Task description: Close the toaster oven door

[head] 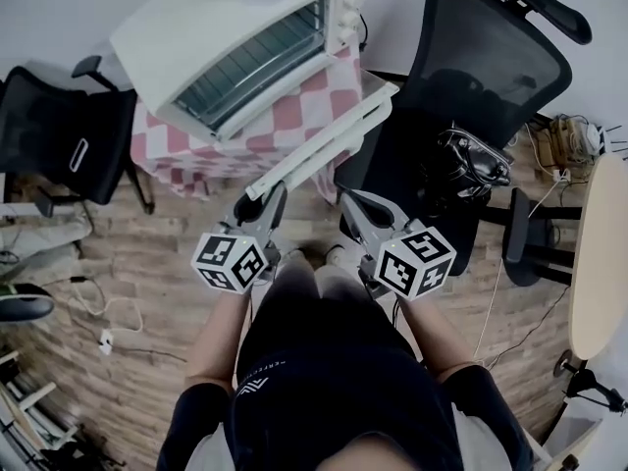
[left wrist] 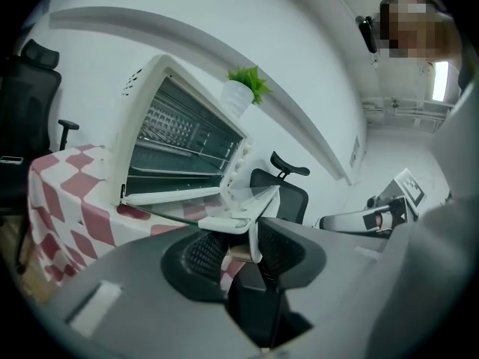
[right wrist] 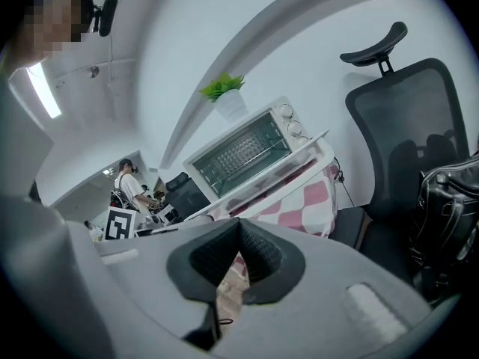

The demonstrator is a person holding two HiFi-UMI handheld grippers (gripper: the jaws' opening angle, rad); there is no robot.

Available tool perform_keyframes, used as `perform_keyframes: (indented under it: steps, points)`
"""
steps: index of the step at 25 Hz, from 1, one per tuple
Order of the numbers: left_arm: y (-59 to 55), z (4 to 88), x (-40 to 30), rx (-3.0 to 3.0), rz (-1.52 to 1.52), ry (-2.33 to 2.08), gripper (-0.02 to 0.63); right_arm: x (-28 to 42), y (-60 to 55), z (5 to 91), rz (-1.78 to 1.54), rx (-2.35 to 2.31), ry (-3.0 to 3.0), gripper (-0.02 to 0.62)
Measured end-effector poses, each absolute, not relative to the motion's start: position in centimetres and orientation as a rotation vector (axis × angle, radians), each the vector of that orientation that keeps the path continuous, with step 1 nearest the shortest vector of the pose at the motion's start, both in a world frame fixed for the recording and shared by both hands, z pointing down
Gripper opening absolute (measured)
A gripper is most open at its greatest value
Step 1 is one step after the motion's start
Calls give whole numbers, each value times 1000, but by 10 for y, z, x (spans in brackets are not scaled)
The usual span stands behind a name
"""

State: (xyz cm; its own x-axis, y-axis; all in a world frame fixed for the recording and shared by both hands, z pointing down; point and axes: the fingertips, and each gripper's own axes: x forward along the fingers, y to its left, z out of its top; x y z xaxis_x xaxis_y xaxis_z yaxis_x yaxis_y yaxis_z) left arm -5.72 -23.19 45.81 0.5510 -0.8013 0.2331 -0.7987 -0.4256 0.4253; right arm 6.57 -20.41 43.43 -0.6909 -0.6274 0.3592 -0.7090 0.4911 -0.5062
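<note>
the white boxy toaster oven [head: 245,47] is sitting on the red-and-white checked desk [head: 294,116] at upper centre. its glass door [head: 324,145] is hanging open, its long edge running lower left to upper right. the left tongs [head: 265,202], spread, are meeting its lower-left corner and are the nearer. the right tongs [head: 355,204], tips pressed together and empty, are hovering beside the door. whether the left pads are touching the door is hard to tell.

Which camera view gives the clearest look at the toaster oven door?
The head view: from above, the toaster oven door lies folded open with its whole length visible. The left gripper view sees it close but nearly edge-on. The right gripper view shows it small and far off.
</note>
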Motion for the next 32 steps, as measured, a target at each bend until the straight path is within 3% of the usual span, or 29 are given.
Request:
perform_keyframes:
  steps: [21,32]
  points:
    - [-288,371,-110,2214,-384,-1135,183,11,-254,387,954,1190,-2713,2]
    - [-311,364,-136,2079,-535,-1183,196,0,-263,387,968,1191,-2706,2]
